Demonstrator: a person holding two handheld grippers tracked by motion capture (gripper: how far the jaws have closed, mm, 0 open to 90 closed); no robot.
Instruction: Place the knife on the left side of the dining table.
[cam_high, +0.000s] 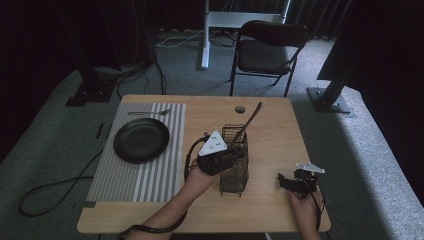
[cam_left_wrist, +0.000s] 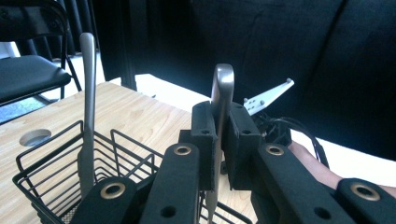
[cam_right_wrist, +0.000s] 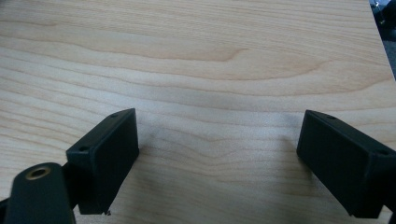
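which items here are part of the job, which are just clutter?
In the job:
- left gripper, shut on a metal handle
- wire basket
- second utensil in the basket
- black plate, striped mat, fork

Lying about:
- right gripper, open above the table
- folding chair

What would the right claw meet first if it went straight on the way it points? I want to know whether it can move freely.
Probably the bare wooden table: the right claw, its jaws open and empty, looks down at the wood, with nothing between.
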